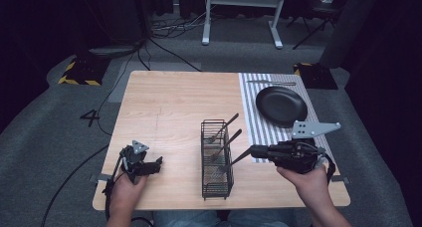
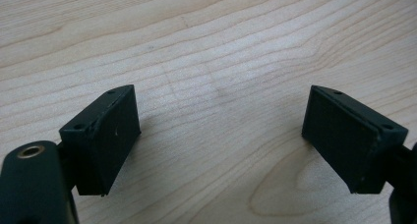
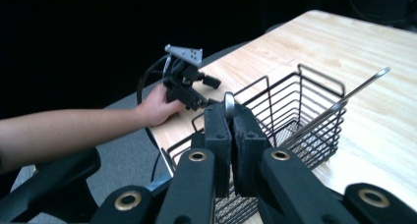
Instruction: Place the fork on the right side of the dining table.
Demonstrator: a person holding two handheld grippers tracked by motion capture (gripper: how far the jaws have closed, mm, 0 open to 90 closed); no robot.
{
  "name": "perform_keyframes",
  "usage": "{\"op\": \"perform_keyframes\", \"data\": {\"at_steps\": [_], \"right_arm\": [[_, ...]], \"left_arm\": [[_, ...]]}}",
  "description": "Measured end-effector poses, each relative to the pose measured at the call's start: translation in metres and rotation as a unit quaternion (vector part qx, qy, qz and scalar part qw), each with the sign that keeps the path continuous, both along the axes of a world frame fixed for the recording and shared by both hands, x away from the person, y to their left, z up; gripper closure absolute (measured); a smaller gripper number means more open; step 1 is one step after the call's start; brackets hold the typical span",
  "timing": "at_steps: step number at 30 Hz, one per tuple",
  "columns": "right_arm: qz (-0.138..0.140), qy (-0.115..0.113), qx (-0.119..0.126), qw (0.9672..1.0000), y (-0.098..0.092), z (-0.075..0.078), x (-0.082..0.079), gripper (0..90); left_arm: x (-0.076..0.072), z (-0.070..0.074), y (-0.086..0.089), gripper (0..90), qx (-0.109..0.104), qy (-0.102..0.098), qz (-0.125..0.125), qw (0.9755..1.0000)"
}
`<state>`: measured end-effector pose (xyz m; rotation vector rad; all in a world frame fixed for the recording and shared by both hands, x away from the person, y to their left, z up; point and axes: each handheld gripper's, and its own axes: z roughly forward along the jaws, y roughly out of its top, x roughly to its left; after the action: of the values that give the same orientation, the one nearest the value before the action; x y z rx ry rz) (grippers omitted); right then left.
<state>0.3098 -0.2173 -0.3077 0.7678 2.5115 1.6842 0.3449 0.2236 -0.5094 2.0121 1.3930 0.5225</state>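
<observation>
A slim metal utensil (image 1: 239, 158) is seen tilted, lower centre of frame, its lower end inside the black wire basket (image 1: 217, 187).

Basket (image 1: 217, 160) mid-table (image 1: 164, 102) — plate (image 1: 281, 105) behind, right — on mat (image 1: 249, 95).

Table (image 1: 169, 102) brightly lit, surroundings dark; close views soft.

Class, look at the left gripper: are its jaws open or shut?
Open. The left gripper shows its two black pads standing far apart, with bare wooden table between them.
</observation>
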Motion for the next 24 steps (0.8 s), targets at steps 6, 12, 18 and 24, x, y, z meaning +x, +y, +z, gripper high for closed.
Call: {"op": "perform_keyframes", "data": {"at_steps": [6, 12, 18, 24], "right_arm": [[-0.014, -0.010, 0.019, 0.9997, -0.013, 0.013, -0.002, 87.2], [-0.032, -0.023, 0.033, 0.9987, -0.030, 0.027, -0.006, 87.2], [-0.053, -0.030, 0.038, 0.9974, -0.047, 0.037, -0.008, 87.2], [-0.090, -0.041, 0.051, 0.9938, -0.075, 0.047, -0.009, 87.2]], "left_arm": [[0.000, 0.000, 0.000, 14.4, 0.000, 0.000, 0.000, 1.0000], [0.000, 0.000, 0.000, 14.5, 0.000, 0.000, 0.000, 1.0000], [0.000, 0.000, 0.000, 14.6, -0.002, 0.001, 0.001, 1.0000], [0.000, 0.000, 0.000, 14.8, -0.002, 0.001, 0.000, 1.0000]]}}
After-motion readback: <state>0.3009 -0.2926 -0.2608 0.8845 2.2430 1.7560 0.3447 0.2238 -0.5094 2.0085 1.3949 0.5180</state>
